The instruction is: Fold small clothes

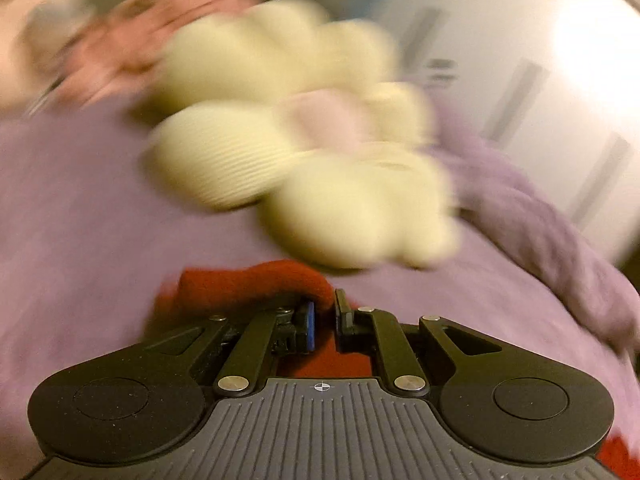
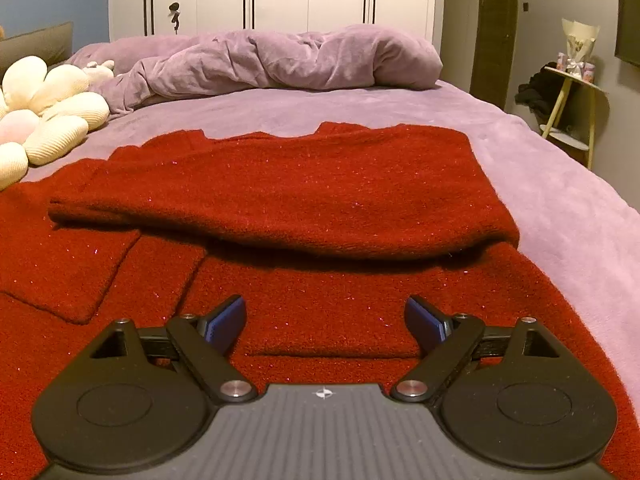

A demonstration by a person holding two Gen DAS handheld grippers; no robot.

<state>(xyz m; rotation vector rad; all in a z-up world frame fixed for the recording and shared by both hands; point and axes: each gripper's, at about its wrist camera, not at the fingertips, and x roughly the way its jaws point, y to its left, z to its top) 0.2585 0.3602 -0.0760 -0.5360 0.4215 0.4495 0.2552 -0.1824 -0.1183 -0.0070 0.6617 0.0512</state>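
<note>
My left wrist view is heavily smeared by motion: the cream cushion (image 1: 304, 148) ahead of the left gripper (image 1: 325, 312) streaks sideways, while the gripper itself stays sharp. A blown-out glare (image 1: 592, 52) burns at upper right. The right wrist view is crisp, dim and warm-toned, with a soft shadow under the fold of the red garment (image 2: 280, 196). Both views bow at the edges.

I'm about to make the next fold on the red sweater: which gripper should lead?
Probably left: the left gripper is shut on the red sweater, while the right gripper hangs open above it, holding nothing.
</note>
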